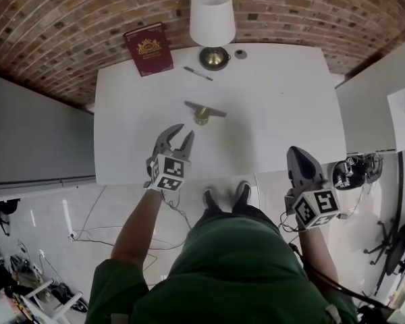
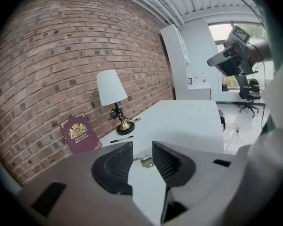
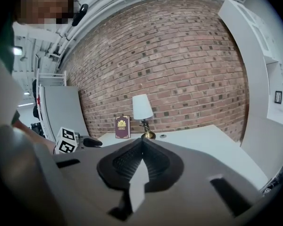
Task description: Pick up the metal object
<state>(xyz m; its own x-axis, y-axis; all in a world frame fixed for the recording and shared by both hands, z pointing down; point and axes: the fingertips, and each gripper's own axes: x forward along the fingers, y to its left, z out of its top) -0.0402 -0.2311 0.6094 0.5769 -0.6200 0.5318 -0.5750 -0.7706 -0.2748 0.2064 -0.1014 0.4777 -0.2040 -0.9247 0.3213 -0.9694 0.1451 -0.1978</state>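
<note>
Off the near edge of the counter (image 1: 277, 100), held the right claw (image 1: 294, 155) pinched shut, empty. Over the counter's near part, held the left claw (image 1: 184, 132) wide, nothing between the jaws. Just beyond, slightly right, found the metal object (image 1: 204, 111) lying mid-counter, bar across the approach; left plainly nearer.

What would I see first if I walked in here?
A white-shaded lamp and a dark red book stand at the white table's far edge by a brick wall. In the table's middle lies a small metal object, with the left gripper open just short of it.
</note>
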